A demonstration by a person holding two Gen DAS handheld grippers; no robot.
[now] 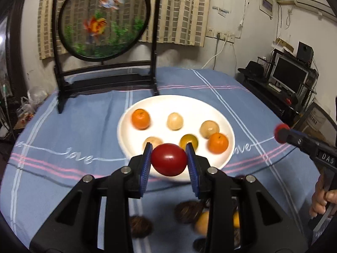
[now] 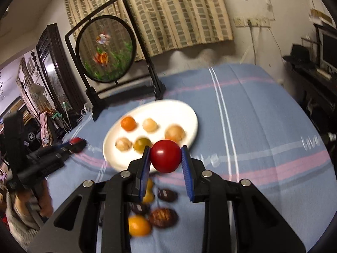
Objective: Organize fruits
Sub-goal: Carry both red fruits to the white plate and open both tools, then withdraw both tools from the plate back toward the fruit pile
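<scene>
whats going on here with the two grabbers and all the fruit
A person is sorting fruit with a handheld gripper in each hand. The left gripper is shut on a red fruit, and the right gripper is shut on another red fruit; both are held near the white plate. The plate already holds six pieces, orange, pale and greenish. More fruit, dark brown and yellow-orange, lies on the blue tablecloth nearer the person.

My right gripper (image 2: 165,158) clamps a red tomato (image 2: 165,156) between its blue pads, above the near rim of a white plate (image 2: 109,147) holding six fruits; blurred oranges and dark fruits lie on the blue tablecloth (image 2: 263,126) near its front edge
</scene>
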